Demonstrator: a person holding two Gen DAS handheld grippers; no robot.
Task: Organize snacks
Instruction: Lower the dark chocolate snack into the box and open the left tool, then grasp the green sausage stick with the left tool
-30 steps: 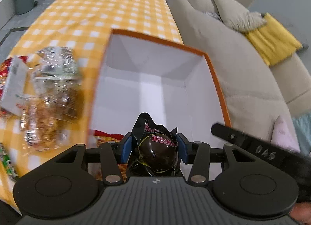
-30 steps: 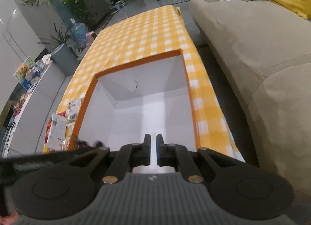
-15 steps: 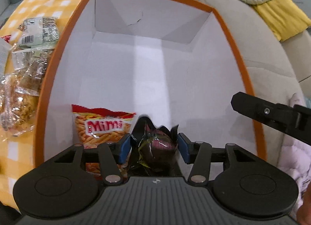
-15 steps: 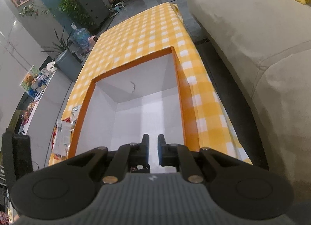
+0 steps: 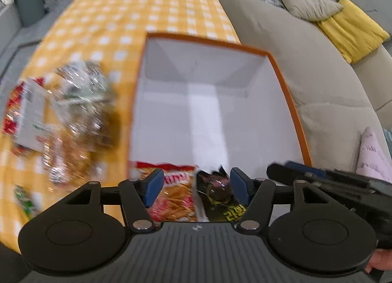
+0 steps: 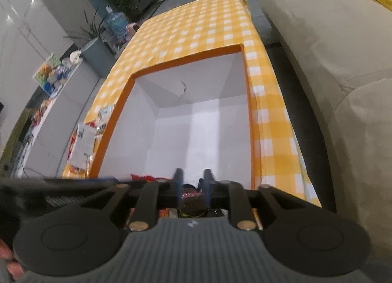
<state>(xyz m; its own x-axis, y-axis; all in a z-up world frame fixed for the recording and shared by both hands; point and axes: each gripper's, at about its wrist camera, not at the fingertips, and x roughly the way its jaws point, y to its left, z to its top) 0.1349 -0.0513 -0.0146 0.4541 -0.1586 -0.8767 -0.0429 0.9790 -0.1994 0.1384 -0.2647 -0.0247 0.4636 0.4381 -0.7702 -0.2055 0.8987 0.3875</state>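
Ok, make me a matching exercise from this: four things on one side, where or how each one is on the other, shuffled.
1 dark snack packet
2 clear-wrapped snacks
3 yellow cushion
4 left gripper

A on the sofa
B open
C inside the orange-rimmed box
D lying directly on the checked tablecloth

Pairs: 1-C, 2-D, 3-A, 4-B

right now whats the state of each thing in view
left tool: open, holding nothing
right tool: slightly open, holding nothing
dark snack packet: released, lying in the box
red-orange snack bag: lying in the box
orange box: open-topped, mostly unfilled
clear snack bags: outside the box, on the tablecloth
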